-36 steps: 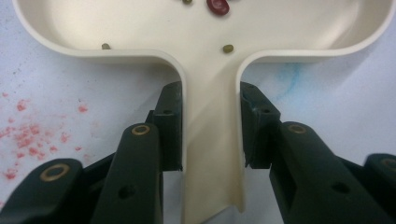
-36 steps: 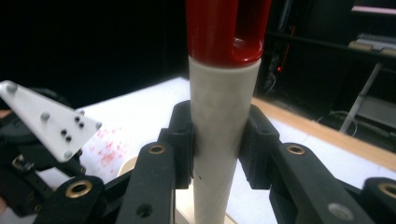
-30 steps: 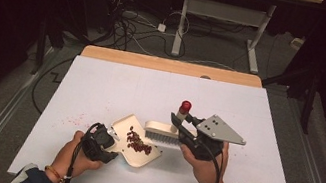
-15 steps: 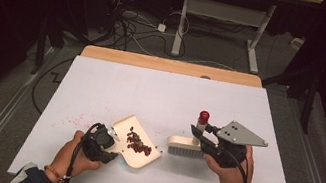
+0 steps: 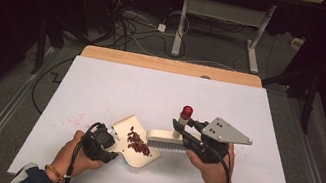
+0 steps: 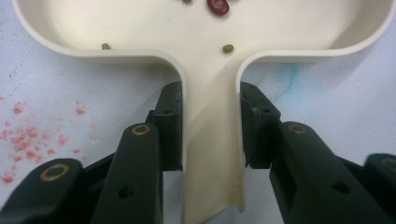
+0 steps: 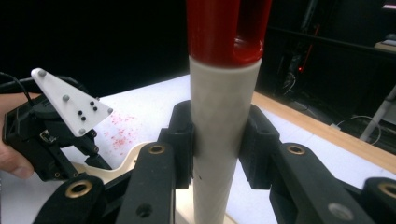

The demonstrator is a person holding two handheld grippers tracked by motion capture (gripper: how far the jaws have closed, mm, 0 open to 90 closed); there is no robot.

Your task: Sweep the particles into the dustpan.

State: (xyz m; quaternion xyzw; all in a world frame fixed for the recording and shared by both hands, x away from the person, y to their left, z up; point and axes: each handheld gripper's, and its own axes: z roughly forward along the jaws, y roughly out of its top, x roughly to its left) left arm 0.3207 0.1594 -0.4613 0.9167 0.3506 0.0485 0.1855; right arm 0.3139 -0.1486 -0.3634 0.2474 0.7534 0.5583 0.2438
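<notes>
**Sweeping beans into a dustpan: brush and pan, both claws engaged**

Item 1. Left claw (image 5: 109, 141), near-left on the white tabletop (image 5: 257, 123): clenched on the stem handle of the cream dustpan (image 6: 205, 51), one jaw pressing each side of the stem. The pan is lying flat, its open lip facing right toward the brush.

Item 2. Right claw (image 5: 180, 127), right of centre: gripping the upright white handle of the brush (image 5: 166, 140) just below its red cap (image 7: 224, 28). The brush head is sitting on the tabletop, touching or just beside the pan's lip; which one cannot be told.

Item 3. Red beans (image 5: 138, 143): lying in a cluster inside the pan.

Item 4. Red specks (image 5: 76, 119): staining the tabletop left of the pan.

Handling note, as judgement: the pan's lip is best kept pressed flat so nothing is slipping beneath it, while the brush is drawn in short, low strokes toward the pan, bristles staying in contact with the tabletop and the handle kept upright
</notes>
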